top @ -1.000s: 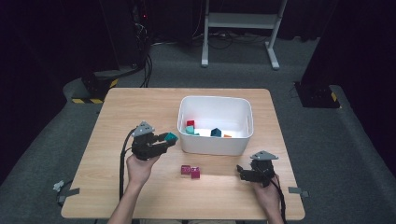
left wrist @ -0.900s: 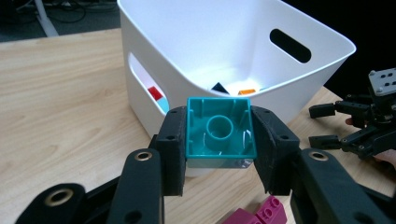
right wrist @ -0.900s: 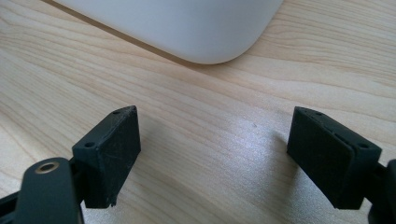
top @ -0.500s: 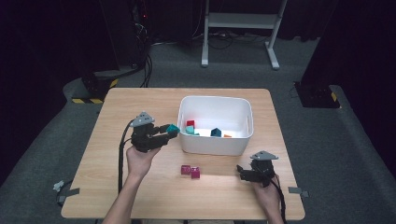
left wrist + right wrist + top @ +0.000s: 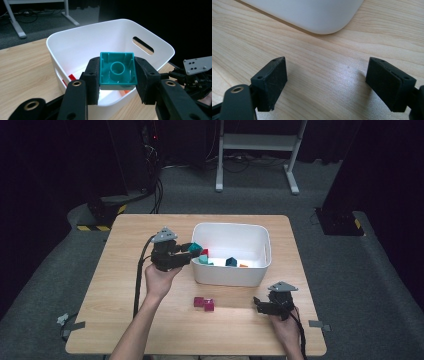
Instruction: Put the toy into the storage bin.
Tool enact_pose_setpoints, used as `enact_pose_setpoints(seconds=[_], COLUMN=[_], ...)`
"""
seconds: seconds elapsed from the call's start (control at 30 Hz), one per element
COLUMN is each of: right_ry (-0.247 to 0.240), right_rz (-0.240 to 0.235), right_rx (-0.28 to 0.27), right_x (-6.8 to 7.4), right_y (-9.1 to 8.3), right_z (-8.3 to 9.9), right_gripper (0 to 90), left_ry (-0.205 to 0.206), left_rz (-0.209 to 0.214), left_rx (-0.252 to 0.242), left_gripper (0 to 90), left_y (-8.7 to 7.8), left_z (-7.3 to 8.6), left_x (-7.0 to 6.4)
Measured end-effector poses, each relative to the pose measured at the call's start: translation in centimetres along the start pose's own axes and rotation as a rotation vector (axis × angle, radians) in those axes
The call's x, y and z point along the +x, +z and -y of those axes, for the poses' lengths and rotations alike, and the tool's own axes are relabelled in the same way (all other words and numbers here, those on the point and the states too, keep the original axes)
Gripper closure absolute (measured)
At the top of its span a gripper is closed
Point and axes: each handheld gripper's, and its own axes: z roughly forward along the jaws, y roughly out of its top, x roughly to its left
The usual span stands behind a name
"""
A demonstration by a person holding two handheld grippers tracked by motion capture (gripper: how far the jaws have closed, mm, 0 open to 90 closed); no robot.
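The white plastic bin stands on the wooden counter, toward its far middle, with a slot handle cut into one end wall. Inside it lie several small toy blocks: a red one near the left end, a light teal one beside it, a dark teal one nearer the middle and a small orange piece next to that. In the left gripper view a red sliver shows on the bin floor below the near rim.

The left tool is clamped on a teal building block, its hollow underside with the round tube turned toward the camera. The block is held above the bin's left rim, just over the opening, one black pad pressed to each side of it.

The right tool rests low at the counter's front right, its jaws wide apart with bare wood between them; a rounded corner of the bin lies just beyond them.

Two magenta blocks sit touching each other on the counter in front of the bin, between the two hands and well apart from either tool. Nothing stands between the held block and the bin's opening.
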Motion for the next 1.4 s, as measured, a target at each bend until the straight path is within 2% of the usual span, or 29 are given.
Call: enact_pose_setpoints(seconds=[0.57, 0.83, 1.0, 1.07, 1.2, 1.4], right_ry=[0.000, 0.002, 0.003, 0.002, 0.001, 0.001], right_rz=[0.000, 0.000, -0.001, 0.000, -0.001, -0.002], right_rx=[0.000, 0.000, 0.001, 0.001, 0.000, 0.000], right_x=[0.0, 0.0, 0.0, 0.0, 0.0, 0.0], right_y=[0.0, 0.0, 0.0, 0.0, 0.0, 0.0], right_z=[0.0, 0.0, 0.0, 0.0, 0.0, 0.0], right_gripper=[17.1, 17.0, 17.0, 17.1, 17.0, 17.1], left_ry=[0.023, 0.043, 0.037, 0.033, 0.046, 0.040], left_rz=[-0.005, -0.031, -0.044, -0.051, -0.068, -0.083], left_rx=[0.067, 0.104, 0.135, 0.125, 0.109, 0.074], left_gripper=[58.7, 58.5, 57.6, 52.5, 48.3, 43.9], left_y=[3.8, 5.3, 6.4, 6.4, 5.6, 3.4], left_z=[-0.5, -0.2, 0.2, 0.4, 0.7, 1.0], left_x=[-0.3, -0.2, 0.3, 0.3, 0.3, 0.3])
